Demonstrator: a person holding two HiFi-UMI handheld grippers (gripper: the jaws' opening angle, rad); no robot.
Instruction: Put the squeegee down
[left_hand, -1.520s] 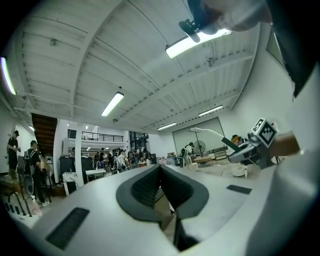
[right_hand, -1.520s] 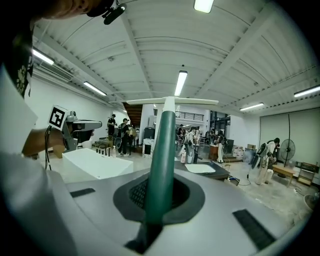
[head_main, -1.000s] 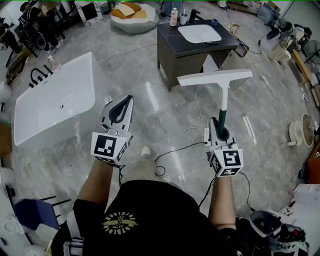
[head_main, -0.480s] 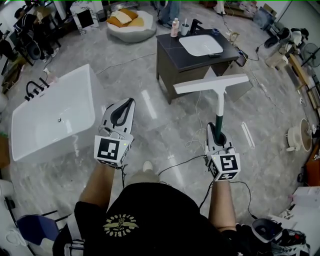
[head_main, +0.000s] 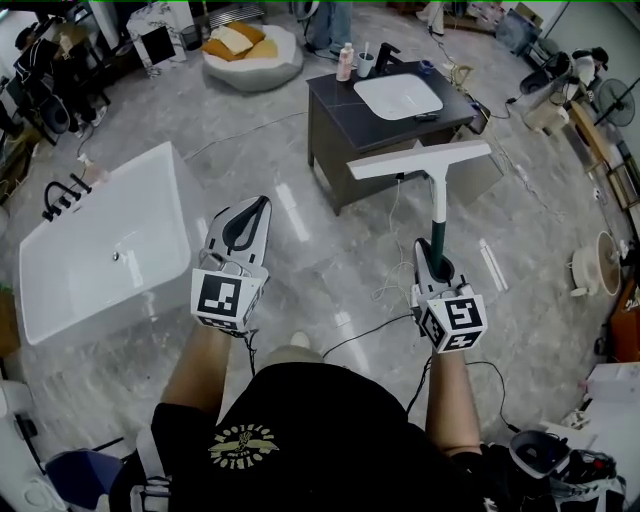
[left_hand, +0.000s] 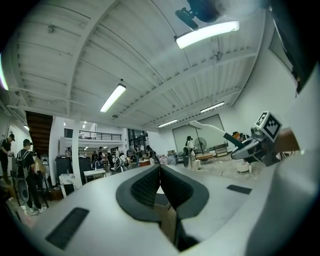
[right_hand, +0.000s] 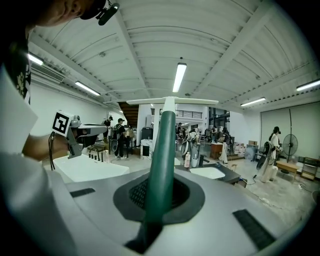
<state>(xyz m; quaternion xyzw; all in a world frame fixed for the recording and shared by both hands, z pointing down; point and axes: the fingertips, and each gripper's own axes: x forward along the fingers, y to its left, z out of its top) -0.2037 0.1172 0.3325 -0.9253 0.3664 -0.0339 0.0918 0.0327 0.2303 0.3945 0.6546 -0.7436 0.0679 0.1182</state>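
Observation:
The squeegee (head_main: 432, 170) has a white blade bar, a white stem and a dark green handle (right_hand: 162, 165). My right gripper (head_main: 436, 262) is shut on that handle and holds the squeegee upright, blade bar on top, in front of the dark vanity cabinet (head_main: 345, 120). In the right gripper view the white blade bar (right_hand: 171, 102) stands crosswise above the jaws. My left gripper (head_main: 245, 215) is shut with nothing between its pads and is held out level beside the white bathtub (head_main: 100, 240). The left gripper view shows the jaws (left_hand: 160, 187) pressed together.
A white basin (head_main: 398, 95) sits in the dark vanity top, with bottles and a cup (head_main: 355, 55) at its back edge. Cables (head_main: 370, 320) trail over the grey marble floor near my feet. A round white tub with cushions (head_main: 250, 48) stands at the back. Clutter lines the right wall.
Both grippers have moved forward over the floor, closer to the vanity and bathtub. The squeegee stays upright in the right gripper. Both jaws stay shut.

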